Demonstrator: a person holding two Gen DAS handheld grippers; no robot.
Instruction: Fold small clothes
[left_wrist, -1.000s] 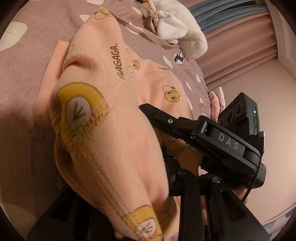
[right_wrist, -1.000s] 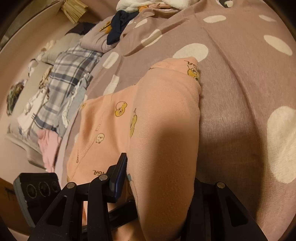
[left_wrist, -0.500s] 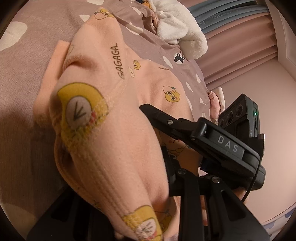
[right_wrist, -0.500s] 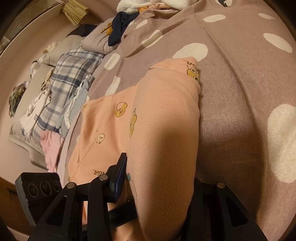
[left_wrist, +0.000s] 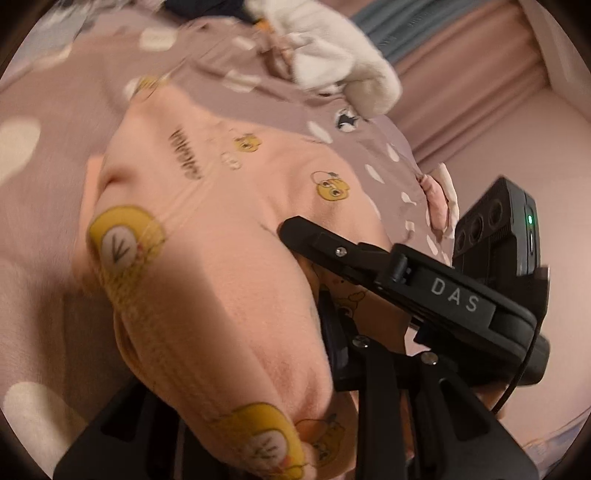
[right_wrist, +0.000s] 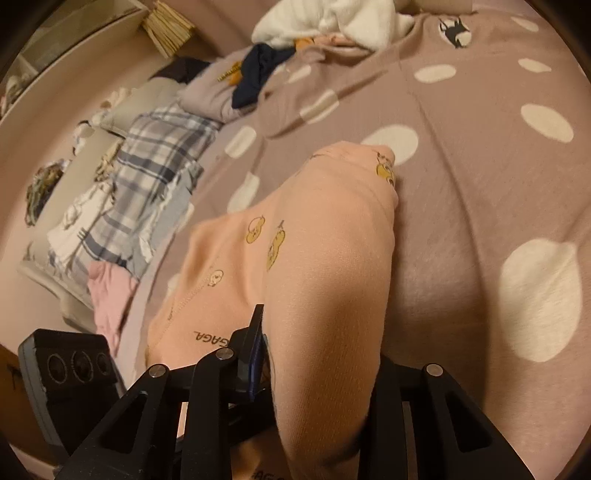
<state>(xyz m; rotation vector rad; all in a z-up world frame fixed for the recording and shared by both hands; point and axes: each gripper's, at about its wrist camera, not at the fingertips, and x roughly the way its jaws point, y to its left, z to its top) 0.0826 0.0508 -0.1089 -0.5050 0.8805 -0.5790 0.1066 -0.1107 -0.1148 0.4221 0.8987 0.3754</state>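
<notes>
A small peach garment (left_wrist: 229, 280) printed with yellow ducks and the word GAGAGA lies on a mauve polka-dot bedspread (left_wrist: 44, 206). My left gripper (left_wrist: 258, 373) is shut on one end of it, and the cloth bulges up over its fingers. My right gripper (right_wrist: 317, 373) is shut on the other end of the same garment (right_wrist: 325, 258), which rises in a fold between the fingers. The other gripper's black body (left_wrist: 436, 291) shows close beside mine in the left wrist view. Both sets of fingertips are hidden by cloth.
A white fluffy garment (left_wrist: 332, 55) lies at the far end of the bed, with a navy item (right_wrist: 258, 74) by it. A plaid cloth (right_wrist: 147, 170) and a pink garment (right_wrist: 107, 295) lie along the bed's left edge. Pink curtains (left_wrist: 461, 92) hang at the right.
Both grippers have lifted and pulled back a little with the garment still held. The views have shifted, and more of the far bed shows now.
</notes>
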